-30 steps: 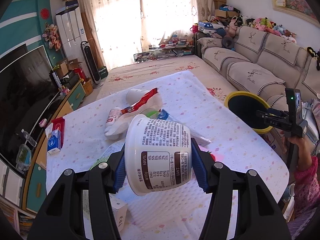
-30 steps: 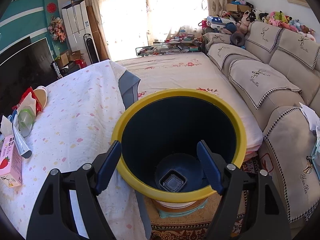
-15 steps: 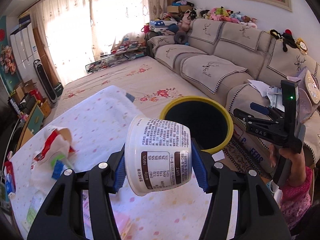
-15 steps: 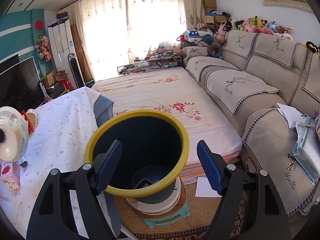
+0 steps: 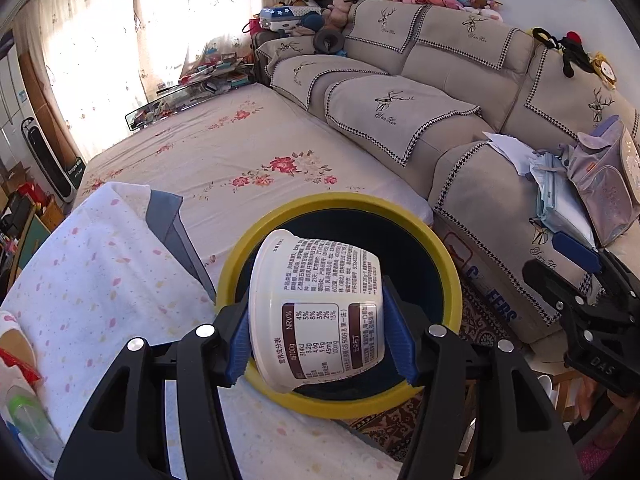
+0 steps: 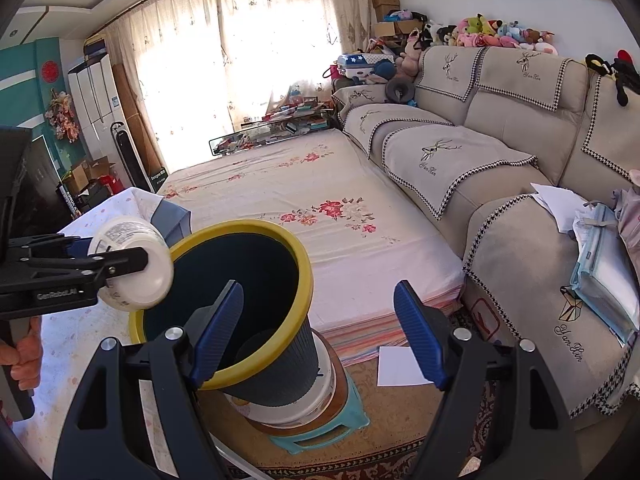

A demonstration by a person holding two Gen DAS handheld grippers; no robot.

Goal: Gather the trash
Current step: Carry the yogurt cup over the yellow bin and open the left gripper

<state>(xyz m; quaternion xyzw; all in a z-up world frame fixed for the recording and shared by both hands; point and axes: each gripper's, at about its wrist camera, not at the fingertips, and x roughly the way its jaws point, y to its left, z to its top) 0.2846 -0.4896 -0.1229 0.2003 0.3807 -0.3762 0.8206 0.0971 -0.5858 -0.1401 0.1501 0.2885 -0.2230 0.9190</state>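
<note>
My left gripper (image 5: 316, 336) is shut on a white yogurt cup (image 5: 320, 308) with a printed nutrition label, held on its side over the mouth of the yellow-rimmed dark trash bin (image 5: 440, 248). In the right wrist view the cup (image 6: 132, 264) sits at the bin's near-left rim (image 6: 276, 236), clamped by the left gripper (image 6: 124, 260). My right gripper (image 6: 318, 332) is open and empty, to the right of the bin and back from it; it also shows at the right edge of the left wrist view (image 5: 580, 276).
The bin stands on a white bucket and a teal stool (image 6: 320, 428) beside the table with its dotted white cloth (image 5: 92, 280). More trash (image 5: 20, 392) lies at the table's left. A beige sofa (image 5: 440, 92) and a flowered floor mattress (image 6: 304, 200) lie beyond.
My left gripper has carried the cup from above the table to over the bin's mouth. My right gripper has drawn back and to the right, away from the bin.
</note>
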